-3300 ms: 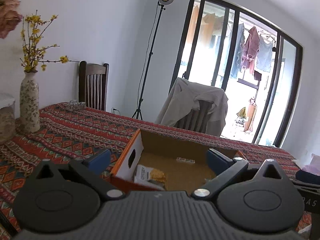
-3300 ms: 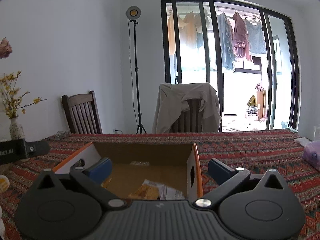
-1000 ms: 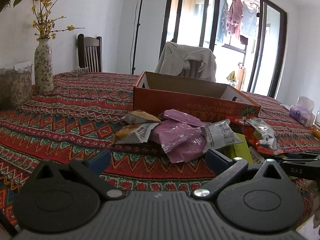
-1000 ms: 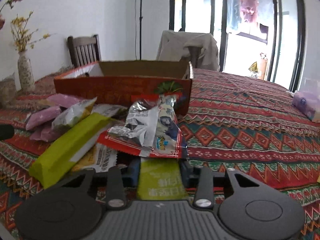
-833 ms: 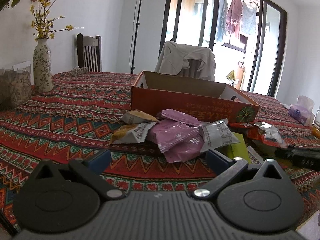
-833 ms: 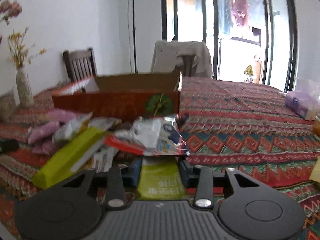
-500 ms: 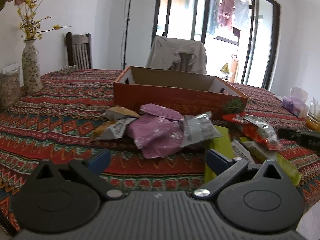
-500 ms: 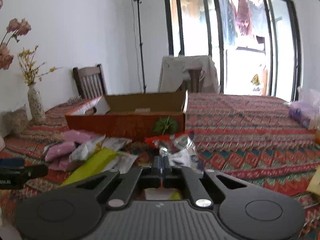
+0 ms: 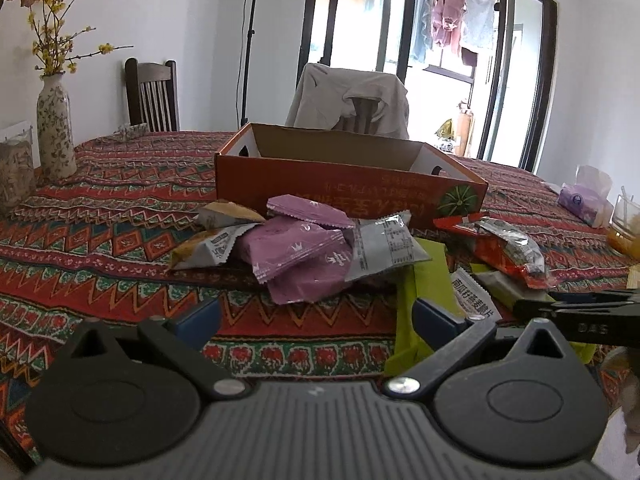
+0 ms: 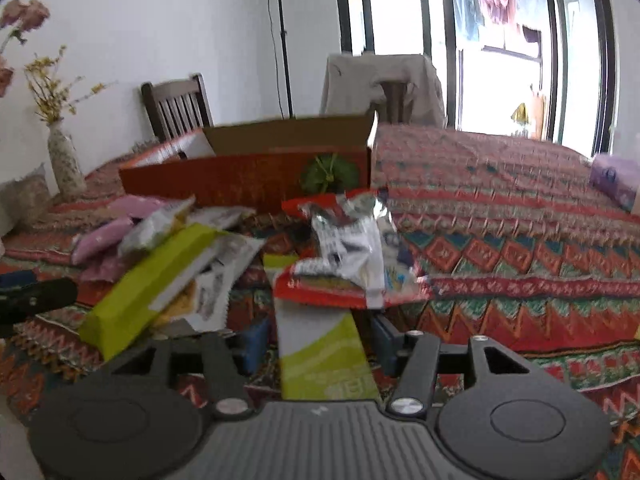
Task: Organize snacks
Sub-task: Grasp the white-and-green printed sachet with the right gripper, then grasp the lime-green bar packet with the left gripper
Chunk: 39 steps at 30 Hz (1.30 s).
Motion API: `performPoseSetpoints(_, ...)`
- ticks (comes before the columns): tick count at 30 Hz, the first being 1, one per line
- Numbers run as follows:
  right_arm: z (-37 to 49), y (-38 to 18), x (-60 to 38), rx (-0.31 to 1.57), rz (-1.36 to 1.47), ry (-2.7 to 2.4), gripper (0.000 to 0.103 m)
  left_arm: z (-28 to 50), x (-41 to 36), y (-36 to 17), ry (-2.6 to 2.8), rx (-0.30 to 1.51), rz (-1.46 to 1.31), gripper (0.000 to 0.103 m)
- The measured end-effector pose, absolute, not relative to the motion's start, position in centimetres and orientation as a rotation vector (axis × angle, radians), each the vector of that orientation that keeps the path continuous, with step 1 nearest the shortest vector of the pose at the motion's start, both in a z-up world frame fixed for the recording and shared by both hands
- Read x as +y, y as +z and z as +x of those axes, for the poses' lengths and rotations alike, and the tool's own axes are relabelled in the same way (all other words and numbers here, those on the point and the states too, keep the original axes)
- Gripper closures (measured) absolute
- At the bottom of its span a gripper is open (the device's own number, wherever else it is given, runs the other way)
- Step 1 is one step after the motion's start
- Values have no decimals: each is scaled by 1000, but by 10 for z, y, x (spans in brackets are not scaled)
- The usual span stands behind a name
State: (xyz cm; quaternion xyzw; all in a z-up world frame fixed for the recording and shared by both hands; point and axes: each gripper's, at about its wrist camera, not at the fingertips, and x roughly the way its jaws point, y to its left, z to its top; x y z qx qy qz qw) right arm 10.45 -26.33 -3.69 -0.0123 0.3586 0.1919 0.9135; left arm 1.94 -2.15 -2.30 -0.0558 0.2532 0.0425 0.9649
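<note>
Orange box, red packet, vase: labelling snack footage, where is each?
orange box (image 9: 320, 182), left wrist view, front wall.
red packet (image 10: 320, 296), right wrist view, near red edge.
vase (image 9: 54, 132), left wrist view, body.

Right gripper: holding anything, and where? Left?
Right gripper: jaws have just been opening; the green-and-white packet lies between them by its near end, pads apparently off it. Left gripper: open, nothing between its fingers.

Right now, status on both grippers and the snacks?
Left gripper open, empty. Right gripper just opening, green-white packet between its fingers, unpinched. Red packet lies across its far end. Box behind pile.
</note>
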Motion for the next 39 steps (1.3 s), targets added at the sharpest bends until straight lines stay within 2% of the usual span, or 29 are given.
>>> performPoseSetpoints(3, 108, -41, -254, 729, -64, 392, 50, 18, -21, -23, 86, 512, -116, 0)
performPoseSetpoints(5, 108, -44, -247, 707, -96, 389, 63, 18, -21, -23, 90, 513, -120, 0)
performPoseSetpoints(7, 106, -45, -244, 695, -106, 402, 68, 18, -19, -23, 90, 514, -126, 0)
performPoseSetpoints(14, 91, -35, -242, 625, -93, 420, 69, 16, -16, -24, 94, 516, -135, 0)
performPoseSetpoints(24, 72, 13, -249, 444, -31, 460, 69, 18, -16, -24, 94, 526, -149, 0)
performPoseSetpoints(39, 74, 1, -267, 453, 24, 444, 69, 40, -47, -16, 29, 558, -138, 0)
